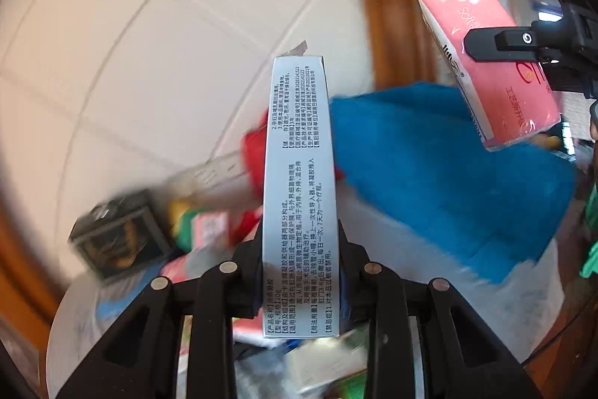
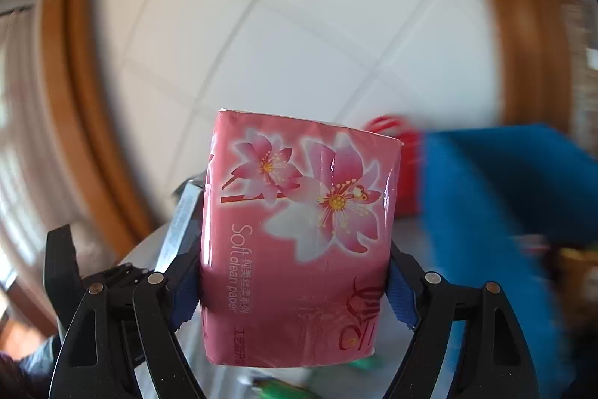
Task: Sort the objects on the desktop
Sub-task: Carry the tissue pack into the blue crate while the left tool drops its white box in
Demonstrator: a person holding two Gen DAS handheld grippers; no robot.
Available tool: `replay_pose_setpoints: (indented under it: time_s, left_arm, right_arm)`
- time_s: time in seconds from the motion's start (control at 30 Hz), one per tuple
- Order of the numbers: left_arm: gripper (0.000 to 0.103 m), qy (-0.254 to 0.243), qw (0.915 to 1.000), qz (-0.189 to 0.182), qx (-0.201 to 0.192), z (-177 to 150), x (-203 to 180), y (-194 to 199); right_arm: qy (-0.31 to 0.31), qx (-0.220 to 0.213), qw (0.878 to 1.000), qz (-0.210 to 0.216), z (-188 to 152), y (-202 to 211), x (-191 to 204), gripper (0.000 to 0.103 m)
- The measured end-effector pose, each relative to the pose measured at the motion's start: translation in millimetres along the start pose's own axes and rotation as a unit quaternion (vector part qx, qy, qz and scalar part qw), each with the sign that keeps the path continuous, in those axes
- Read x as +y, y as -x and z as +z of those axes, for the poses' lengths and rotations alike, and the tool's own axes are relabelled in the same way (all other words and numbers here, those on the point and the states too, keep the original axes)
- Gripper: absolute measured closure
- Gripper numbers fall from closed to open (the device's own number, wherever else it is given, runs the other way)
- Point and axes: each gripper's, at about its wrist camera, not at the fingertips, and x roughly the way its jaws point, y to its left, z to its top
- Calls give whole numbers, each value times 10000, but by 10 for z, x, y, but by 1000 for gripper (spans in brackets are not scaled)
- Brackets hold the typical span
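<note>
The left tool (image 1: 301, 272) squeezes a long silver box (image 1: 299, 182), held up in the air. The right tool (image 2: 295, 287) squeezes a pink tissue pack (image 2: 299, 242), also up high. I think both should go down slowly, each to its own pile. The table (image 1: 392, 249) is blurry, so the piles are hard to see.

Two close wrist views, sharing blue cloth (image 1: 448, 174)
</note>
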Motion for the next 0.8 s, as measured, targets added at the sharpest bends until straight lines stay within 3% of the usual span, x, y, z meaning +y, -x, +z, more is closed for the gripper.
replay_pose_setpoints:
  time_s: [0.1,0.17,0.3,0.47,0.57,0.67,0.8]
  left_arm:
    - [75,-193,9986,-441,-209,396,-678,-137]
    - [75,-262,9963,-777,-270,636,-1099,-245]
    - [75,-271,9930,-1109,-313,1014,-1774,-521]
    - [75,-436,9932,-1067,-168,1283,-2361,-860]
    - [74,-475,9950,-877,-95,1433,-2620,-985]
    - [72,-429,9965,-720,15,1536,-2723,-1074]
    - [27,-383,9988,-284,-119,1596,-2795,-1104]
  right_arm:
    - [-309,-380,9972,-572,103,627,-633,21]
    - [-431,-466,9940,-893,153,862,-984,21]
    - [-739,-458,9874,-1325,212,1158,-1787,21]
    - [-1020,-327,9833,-1471,246,1482,-2540,21]
    - [-1135,-255,9839,-1357,298,1358,-2803,20]
    - [-1317,-223,9828,-1275,321,1266,-2968,12]
    - [-1303,-369,9814,-1358,472,1101,-3043,0]
